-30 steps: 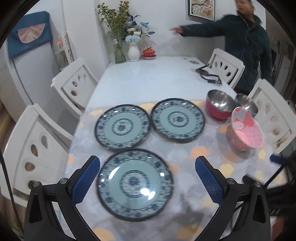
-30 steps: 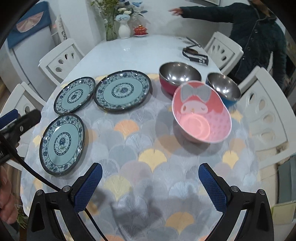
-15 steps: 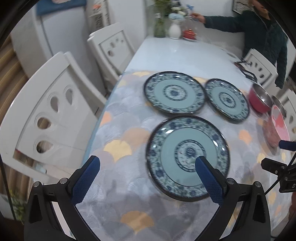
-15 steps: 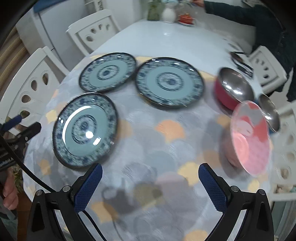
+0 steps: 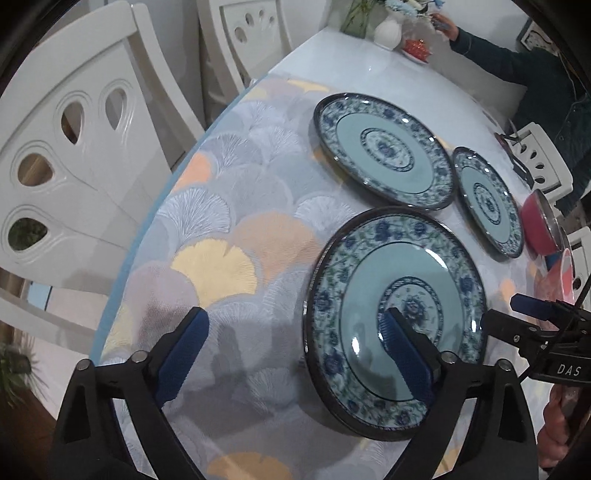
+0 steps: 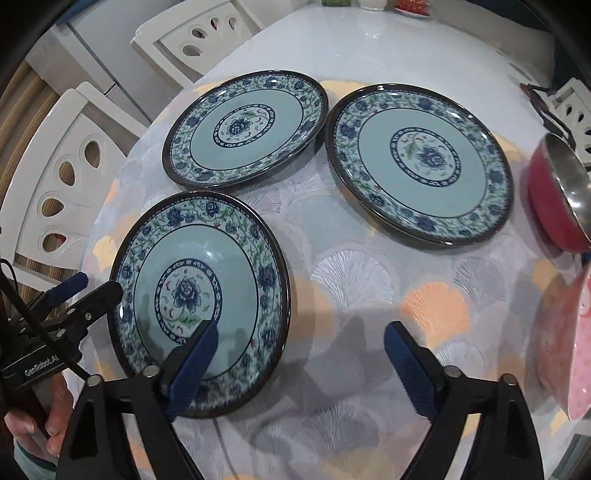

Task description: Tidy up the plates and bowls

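Observation:
Three blue-patterned plates lie on the scalloped tablecloth. The nearest plate [image 5: 388,266] [image 6: 192,266] sits between my two grippers. My left gripper [image 5: 293,317] straddles its left rim, one finger over the plate and one over the cloth; its jaws are closing, pads clear of the rim. My right gripper [image 6: 301,328] straddles the opposite rim the same way, jaws closing without touching. The two other plates [image 6: 243,125] [image 6: 421,162] lie side by side beyond. A red steel-lined bowl [image 6: 550,199] and a pink bowl [image 6: 565,332] stand at the right.
White chairs [image 5: 74,155] [image 6: 55,177] stand close along the table's left edge. At the far end are a white vase [image 5: 388,27] with flowers, a small red dish [image 5: 415,48], and a person in a dark jacket [image 5: 535,74] reaching over the table.
Both grippers have come down and closer to the nearest plate, each swinging over one side of its rim. Their jaws have narrowed a little.

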